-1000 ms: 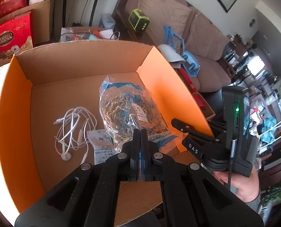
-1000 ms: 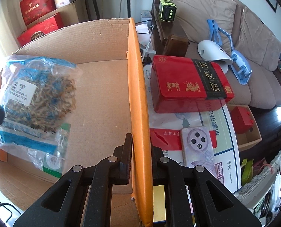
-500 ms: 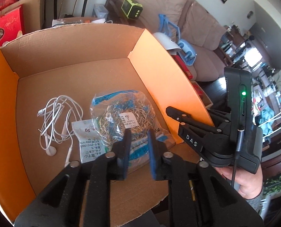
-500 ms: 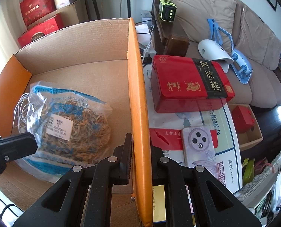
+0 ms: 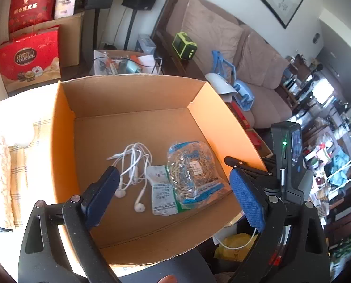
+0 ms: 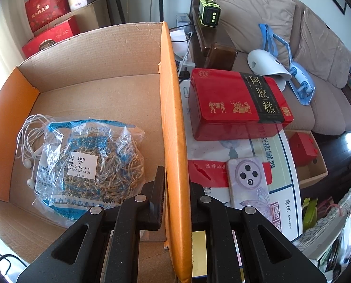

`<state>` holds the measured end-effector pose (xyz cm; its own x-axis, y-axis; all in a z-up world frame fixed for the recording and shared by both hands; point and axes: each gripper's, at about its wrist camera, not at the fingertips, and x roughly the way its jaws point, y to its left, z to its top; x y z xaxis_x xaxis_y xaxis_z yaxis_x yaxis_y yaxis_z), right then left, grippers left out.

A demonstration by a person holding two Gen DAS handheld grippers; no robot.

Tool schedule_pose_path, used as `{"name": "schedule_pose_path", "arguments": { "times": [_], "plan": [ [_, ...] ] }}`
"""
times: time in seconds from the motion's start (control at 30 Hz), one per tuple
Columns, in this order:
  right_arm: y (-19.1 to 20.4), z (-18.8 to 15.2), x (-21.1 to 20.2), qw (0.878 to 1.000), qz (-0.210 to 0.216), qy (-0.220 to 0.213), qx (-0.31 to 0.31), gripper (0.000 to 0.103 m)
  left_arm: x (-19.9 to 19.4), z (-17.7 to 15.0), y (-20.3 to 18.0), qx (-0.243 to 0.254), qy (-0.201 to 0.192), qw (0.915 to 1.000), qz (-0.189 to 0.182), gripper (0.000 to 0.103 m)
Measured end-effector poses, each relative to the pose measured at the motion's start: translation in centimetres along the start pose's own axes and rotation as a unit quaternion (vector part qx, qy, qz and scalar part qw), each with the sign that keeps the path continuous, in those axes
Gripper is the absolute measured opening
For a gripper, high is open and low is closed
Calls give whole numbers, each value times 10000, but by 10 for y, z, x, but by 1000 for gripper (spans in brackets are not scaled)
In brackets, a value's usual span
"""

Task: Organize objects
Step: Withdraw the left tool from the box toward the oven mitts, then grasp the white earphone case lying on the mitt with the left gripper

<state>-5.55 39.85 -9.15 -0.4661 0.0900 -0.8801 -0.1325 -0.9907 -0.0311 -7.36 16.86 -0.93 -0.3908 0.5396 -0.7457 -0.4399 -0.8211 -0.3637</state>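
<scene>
An open cardboard box (image 5: 133, 94) with orange flaps holds a clear bag of dried herbs (image 5: 194, 172), a small white sachet (image 5: 162, 195) and tangled white earphones (image 5: 133, 165). My left gripper (image 5: 173, 195) is wide open and empty, raised above the box's near edge. My right gripper (image 6: 176, 202) is shut on the box's orange right flap (image 6: 173, 118). The herb bag (image 6: 92, 160) and earphones (image 6: 30, 139) also lie on the box floor in the right wrist view.
Right of the box lie a red tin (image 6: 236, 103), a phone (image 6: 248, 184) and printed leaflets (image 6: 276, 155). A sofa (image 6: 293, 23) with a white mask (image 6: 267, 66) stands behind. Red gift boxes (image 5: 26, 54) stand at the back left.
My left gripper let go of the herb bag, which now lies in the box, then opened wide and pulled back and up. My right gripper kept hold of the flap.
</scene>
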Motion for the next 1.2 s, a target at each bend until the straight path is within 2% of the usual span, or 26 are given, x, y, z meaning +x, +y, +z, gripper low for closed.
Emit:
{"name": "schedule_pose_path", "arguments": {
  "times": [0.17,0.4,0.67,0.77,0.87,0.97,1.07,1.2],
  "plan": [
    [0,0,0,10000,-21,6,-17,12,-16,2,24,-155,-124,9996,178,95],
    [0,0,0,10000,-22,6,-23,12,-38,-2,53,-215,-227,9982,513,103],
    [1,-1,0,10000,-35,12,-30,12,-63,-11,96,-445,-321,9933,1017,103],
    [2,-1,0,10000,-40,16,-29,12,-75,-14,116,-569,-401,9899,1232,103],
    [2,-1,1,10000,-68,20,-41,13,-86,-19,140,-625,-487,9829,1662,103],
    [2,-1,1,10000,-70,19,-39,13,-93,-24,172,-841,-488,9786,1814,103],
    [2,-1,1,10000,-77,20,-40,13,-96,-29,202,-990,-494,9707,2134,103],
    [3,-1,1,9999,-89,20,-43,13,-95,-35,231,-1137,-457,9668,2244,103]
  ]
}}
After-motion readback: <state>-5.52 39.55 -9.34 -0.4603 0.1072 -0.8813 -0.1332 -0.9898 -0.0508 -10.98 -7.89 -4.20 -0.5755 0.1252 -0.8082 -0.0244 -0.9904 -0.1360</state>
